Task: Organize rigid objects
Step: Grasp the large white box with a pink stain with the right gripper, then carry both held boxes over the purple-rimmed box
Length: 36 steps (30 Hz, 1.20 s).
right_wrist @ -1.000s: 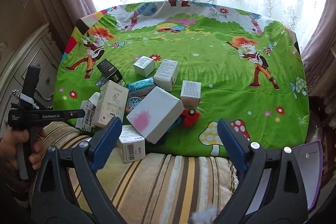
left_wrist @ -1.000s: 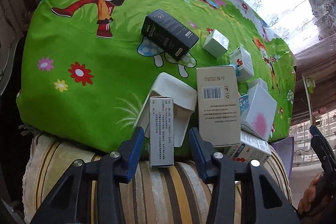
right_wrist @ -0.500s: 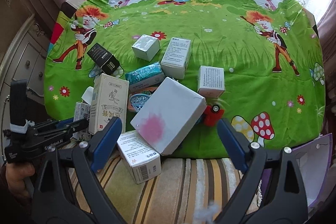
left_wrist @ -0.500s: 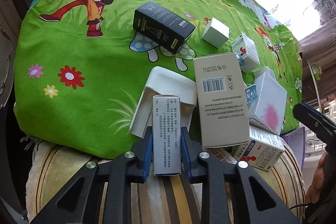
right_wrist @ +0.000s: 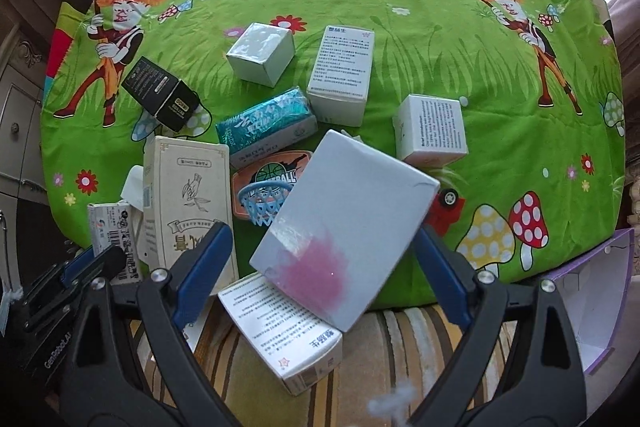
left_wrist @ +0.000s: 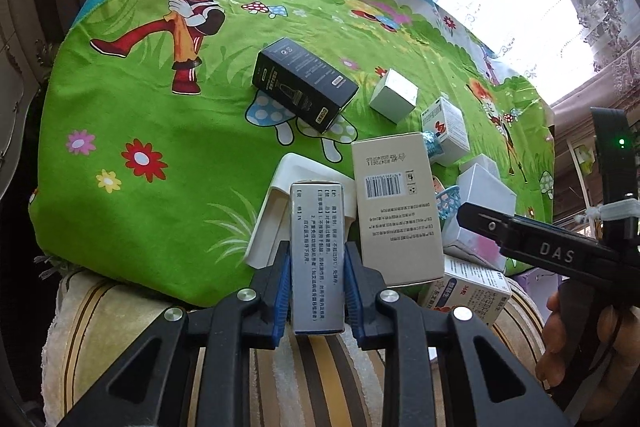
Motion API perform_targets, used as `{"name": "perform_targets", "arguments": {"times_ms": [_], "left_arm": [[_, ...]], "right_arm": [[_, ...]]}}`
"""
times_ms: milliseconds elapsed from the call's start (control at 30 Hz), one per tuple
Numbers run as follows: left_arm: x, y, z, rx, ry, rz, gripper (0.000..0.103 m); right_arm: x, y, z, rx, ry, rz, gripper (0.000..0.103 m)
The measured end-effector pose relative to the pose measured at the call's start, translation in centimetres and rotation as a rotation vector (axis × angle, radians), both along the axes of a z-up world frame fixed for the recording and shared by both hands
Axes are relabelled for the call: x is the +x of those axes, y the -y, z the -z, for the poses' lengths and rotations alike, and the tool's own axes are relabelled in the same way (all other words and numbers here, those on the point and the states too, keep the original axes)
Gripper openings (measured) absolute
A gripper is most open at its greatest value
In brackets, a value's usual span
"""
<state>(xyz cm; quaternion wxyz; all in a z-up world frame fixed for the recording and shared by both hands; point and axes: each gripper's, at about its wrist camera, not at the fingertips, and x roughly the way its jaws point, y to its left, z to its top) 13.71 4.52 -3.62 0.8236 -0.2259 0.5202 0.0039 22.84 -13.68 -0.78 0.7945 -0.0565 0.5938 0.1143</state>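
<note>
Two tools: both work at the near edge of a box-strewn surface (right_wrist: 400, 39) under a green cartoon cloth.
Left tool (left_wrist: 316, 291): pressed onto the long sides of a slim grey box (left_wrist: 318, 259) printed with text, blue pads against both faces.
Slim grey box: stands at the cloth's near edge, just in front of a white holder (left_wrist: 288, 187) and beside a tall cream box (left_wrist: 394, 211).
Right tool (right_wrist: 320, 279): spread wide, fingers either side of a tilted white box with a pink blotch (right_wrist: 344, 223), pads apart from it.
Pink-blotched box: leans over a white printed carton (right_wrist: 284, 331) near the striped cushion (right_wrist: 384, 343).
Farther back: a black box (left_wrist: 304, 83) lies flat; a teal packet (right_wrist: 266, 125) and small white cubes sit mid-cloth.
</note>
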Motion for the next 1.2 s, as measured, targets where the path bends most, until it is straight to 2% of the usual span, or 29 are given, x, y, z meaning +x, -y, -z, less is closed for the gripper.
{"name": "perform_targets", "arguments": {"times_ms": [233,300,567,633,867,1200], "left_arm": [[-0.1,0.2,-0.4,-0.008,0.025,0.008,0.026],[-0.1,0.2,-0.4,-0.014,0.026,0.009,0.026],[-0.3,0.6,-0.8,-0.008,0.041,0.018,0.026],[-0.3,0.5,-0.9,-0.007,0.041,0.016,0.026],[-0.6,1.1,-1.9,0.007,0.067,0.022,0.026],[-1.0,2.3,-5.0,0.040,0.133,0.030,0.026]], "right_arm": [[0.1,0.2,0.3,-0.076,0.029,0.042,0.093],[0.3,0.3,0.9,-0.065,0.003,0.048,0.093],[0.3,-0.3,1.3,-0.058,0.008,0.030,0.094],[0.0,-0.3,1.4,-0.069,0.021,0.021,0.089],[-0.9,1.7,0.6,0.038,0.034,0.039,0.083],[-3.2,6.1,-3.2,0.176,0.172,0.058,0.083]]}}
